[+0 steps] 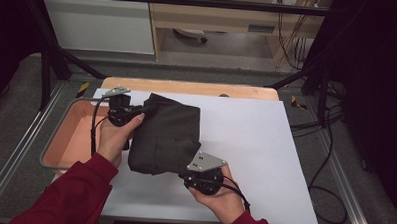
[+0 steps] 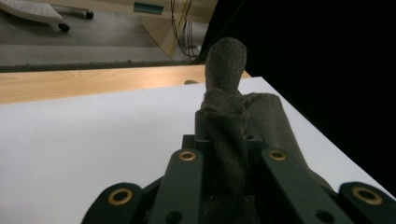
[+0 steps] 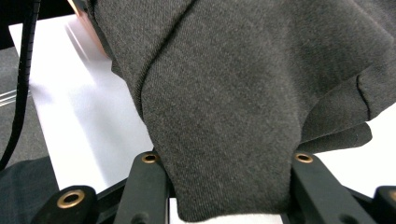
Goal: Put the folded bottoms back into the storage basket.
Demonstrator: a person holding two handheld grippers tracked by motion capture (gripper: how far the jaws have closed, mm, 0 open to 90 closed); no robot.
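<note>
While both hands hold it off the white desk point(image 1: 255, 144), the dark grey garment point(image 1: 168, 133) hangs between the two claws as a folded bundle, its bulk sagging to the desk side of each grip. The left claw point(image 1: 120, 112) is clenched on a bunched corner at the far end; in the left gripper view the cloth point(image 2: 229, 121) is pinched into a tight rope that pokes up beyond the jaw tips. The right claw point(image 1: 200, 164) grasps the near edge, and in the right gripper view a thick wad of fabric point(image 3: 233, 140) fills the space between its jaws and spreads up and away from them.

To my eye this is soft, limp knit, light enough for two pinches but with no stiffness at all: whatever lies beyond a claw droops and folds on itself. It looks matte and grippy rather than slippery, and there is nothing to break. The sensible places to take hold are the corners or a seam edge, gathering several layers, since a single layer could slide out. Just beyond the left claw, past the garment, sits an orange tray point(image 1: 70, 137) at the desk's side.
</note>
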